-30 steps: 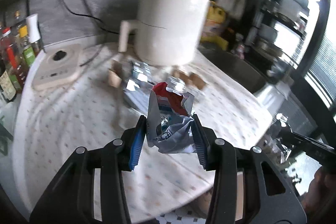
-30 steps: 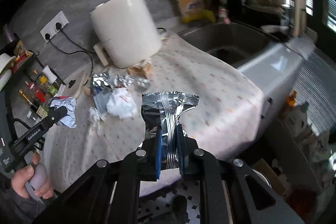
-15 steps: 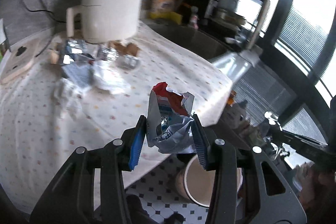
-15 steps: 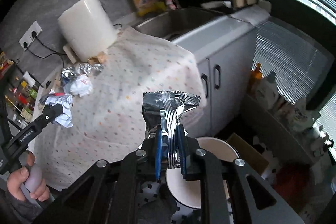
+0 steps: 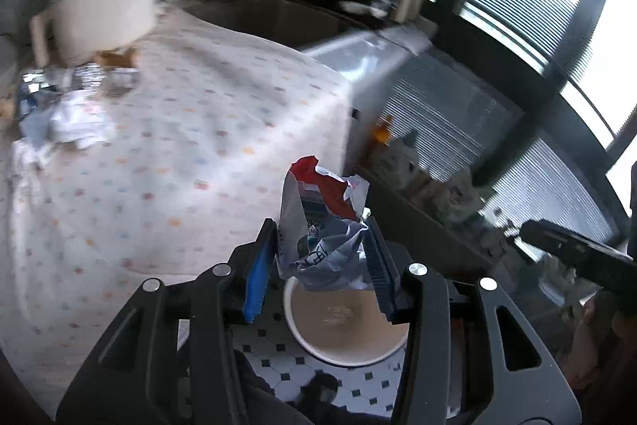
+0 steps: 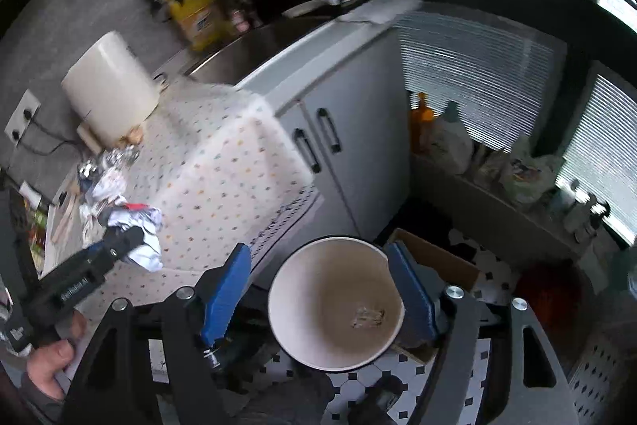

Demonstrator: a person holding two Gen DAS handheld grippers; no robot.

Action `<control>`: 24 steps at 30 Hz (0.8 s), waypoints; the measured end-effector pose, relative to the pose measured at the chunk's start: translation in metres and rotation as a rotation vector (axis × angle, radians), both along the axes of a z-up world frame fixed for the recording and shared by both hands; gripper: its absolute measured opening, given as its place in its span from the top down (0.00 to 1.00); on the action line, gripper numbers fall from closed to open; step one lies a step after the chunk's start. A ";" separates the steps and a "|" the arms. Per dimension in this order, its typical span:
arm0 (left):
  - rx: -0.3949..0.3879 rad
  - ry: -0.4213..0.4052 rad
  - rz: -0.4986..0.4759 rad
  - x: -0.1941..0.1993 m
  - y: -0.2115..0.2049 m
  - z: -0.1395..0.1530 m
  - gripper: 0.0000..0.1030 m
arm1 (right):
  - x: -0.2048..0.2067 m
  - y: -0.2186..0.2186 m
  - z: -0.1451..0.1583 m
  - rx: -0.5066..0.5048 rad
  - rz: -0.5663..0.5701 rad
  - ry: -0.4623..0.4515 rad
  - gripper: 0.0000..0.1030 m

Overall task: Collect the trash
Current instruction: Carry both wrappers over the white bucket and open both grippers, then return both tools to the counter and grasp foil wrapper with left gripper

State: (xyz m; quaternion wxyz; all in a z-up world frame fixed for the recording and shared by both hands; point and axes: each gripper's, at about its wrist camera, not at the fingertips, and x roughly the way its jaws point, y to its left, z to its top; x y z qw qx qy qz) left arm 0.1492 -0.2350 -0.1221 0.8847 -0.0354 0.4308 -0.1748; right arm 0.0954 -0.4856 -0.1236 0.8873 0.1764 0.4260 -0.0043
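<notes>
Wrapper (image 5: pixel 318 226) clenched upright in my left gripper (image 5: pixel 320 259), directly above bin (image 5: pixel 346 317) mouth on floor. My right gripper (image 6: pixel 324 291) spread wide, holding nothing, over same bin (image 6: pixel 334 309). More trash (image 5: pixel 67 106) well apart on tablecloth (image 5: pixel 191 154).

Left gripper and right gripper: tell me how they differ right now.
The left gripper is shut on a crumpled red-and-white wrapper; the right gripper is open and holds nothing. The left gripper's fingers sit close together, pinching the wrapper; the right gripper's fingers are spread wide. Both hang above the white bin on the tiled floor, and both have blue pads.
</notes>
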 end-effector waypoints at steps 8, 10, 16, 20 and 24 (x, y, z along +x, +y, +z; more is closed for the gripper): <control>-0.022 0.054 -0.167 0.002 -0.049 -0.002 0.38 | -0.024 -0.035 0.005 0.001 -0.098 -0.010 0.30; -0.044 0.038 -0.183 0.002 -0.053 0.005 0.27 | -0.027 -0.038 0.007 0.002 -0.111 -0.015 0.30; -0.043 -0.020 -0.123 0.003 -0.034 0.024 0.13 | -0.024 -0.033 0.014 0.006 -0.100 -0.034 0.27; -0.035 -0.049 -0.027 0.006 -0.001 0.041 0.06 | -0.012 -0.016 0.023 0.013 -0.059 -0.041 0.20; -0.029 -0.071 0.060 0.009 0.033 0.055 0.06 | 0.002 0.008 0.037 0.005 -0.014 -0.069 0.07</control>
